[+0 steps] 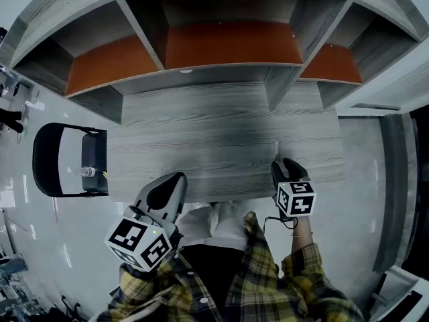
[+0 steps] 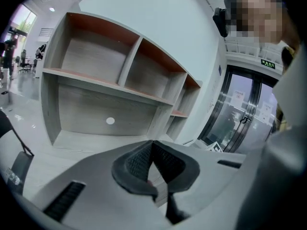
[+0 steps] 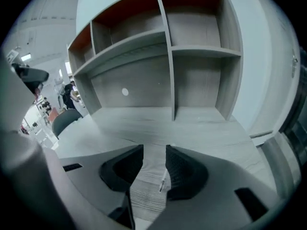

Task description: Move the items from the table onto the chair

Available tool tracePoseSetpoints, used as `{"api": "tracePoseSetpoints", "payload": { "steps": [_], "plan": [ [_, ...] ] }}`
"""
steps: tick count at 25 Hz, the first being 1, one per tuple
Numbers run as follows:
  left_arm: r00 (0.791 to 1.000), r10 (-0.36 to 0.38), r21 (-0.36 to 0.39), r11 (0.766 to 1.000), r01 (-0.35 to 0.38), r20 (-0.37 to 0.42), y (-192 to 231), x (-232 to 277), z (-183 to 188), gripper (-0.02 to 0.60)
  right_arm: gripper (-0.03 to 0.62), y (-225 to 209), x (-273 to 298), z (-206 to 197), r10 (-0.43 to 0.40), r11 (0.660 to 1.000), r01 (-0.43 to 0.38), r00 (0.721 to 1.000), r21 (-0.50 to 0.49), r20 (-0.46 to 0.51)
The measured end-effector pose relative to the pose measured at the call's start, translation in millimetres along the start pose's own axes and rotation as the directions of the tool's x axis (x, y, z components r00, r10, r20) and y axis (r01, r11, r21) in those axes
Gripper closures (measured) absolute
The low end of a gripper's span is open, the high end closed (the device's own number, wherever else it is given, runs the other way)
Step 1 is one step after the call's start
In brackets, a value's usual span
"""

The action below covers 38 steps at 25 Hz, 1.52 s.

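Observation:
My right gripper hovers low over the grey wood table near its front edge, right of centre. Its jaws stand open in the right gripper view. A thin pale pen-like stick lies on the table between them, close to the right finger and not pressed by either pad. In the head view the stick shows as a faint line just ahead of the jaws. My left gripper is held at the table's front left edge, its fingertips together with nothing between them. The black chair stands off the table's left end.
On the chair seat lie a small clear bottle and something yellow. Open shelving with orange back panels rises behind the table. Glass doors show to the right. The person's plaid shirt fills the bottom.

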<state>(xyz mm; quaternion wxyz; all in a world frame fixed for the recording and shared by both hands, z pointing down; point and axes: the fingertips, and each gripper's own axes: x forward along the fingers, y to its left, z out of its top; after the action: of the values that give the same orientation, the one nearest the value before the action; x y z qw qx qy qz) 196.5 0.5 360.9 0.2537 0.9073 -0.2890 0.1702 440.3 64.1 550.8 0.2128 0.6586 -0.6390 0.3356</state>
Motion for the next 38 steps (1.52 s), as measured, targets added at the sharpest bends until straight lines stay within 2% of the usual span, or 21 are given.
{"api": "tracePoseSetpoints", "payload": {
  "steps": [6, 11, 16, 18, 19, 25, 32, 38],
  "plan": [
    [0.999, 0.032, -0.018, 0.999, -0.033, -0.023, 11, -2, -7, 0.578, 0.461, -20, 44, -41, -0.044, 0.997, 0.051, 0.993, 0.055, -0.112],
    [0.999, 0.037, -0.026, 0.999, -0.037, -0.029, 14, -1, -10, 0.578, 0.461, -35, 64, -67, -0.109, 0.987, 0.124, 0.982, 0.097, -0.154],
    [0.999, 0.035, -0.031, 0.999, -0.036, -0.024, 15, -1, -10, 0.578, 0.468, -38, 65, -72, -0.162, 0.985, 0.17, 0.971, 0.028, -0.173],
    [0.999, 0.034, -0.032, 0.999, -0.035, -0.019, 14, -1, -10, 0.578, 0.52, -38, 65, -71, -0.169, 0.984, 0.175, 0.968, 0.016, -0.186],
    [0.999, 0.034, -0.032, 0.999, -0.034, -0.016, 14, -1, -10, 0.578, 0.523, -38, 65, -71, -0.167, 0.985, 0.174, 0.968, 0.023, -0.189],
    [0.999, 0.034, -0.03, 0.999, -0.034, -0.001, 11, -3, -8, 0.578, 0.531, -42, 62, -69, -0.097, 0.982, 0.127, 0.974, 0.142, -0.204],
    [0.999, 0.018, -0.032, 0.999, -0.017, 0.04, -2, 2, -4, 0.578, 0.531, -30, 35, -41, 0.034, 0.936, -0.016, 0.998, 0.353, -0.045],
    [0.996, -0.013, -0.017, 1.0, 0.014, 0.085, -23, 12, 2, 0.578, 0.531, -15, -2, 1, 0.113, 0.946, -0.127, 0.992, 0.297, 0.064]
  ]
}}
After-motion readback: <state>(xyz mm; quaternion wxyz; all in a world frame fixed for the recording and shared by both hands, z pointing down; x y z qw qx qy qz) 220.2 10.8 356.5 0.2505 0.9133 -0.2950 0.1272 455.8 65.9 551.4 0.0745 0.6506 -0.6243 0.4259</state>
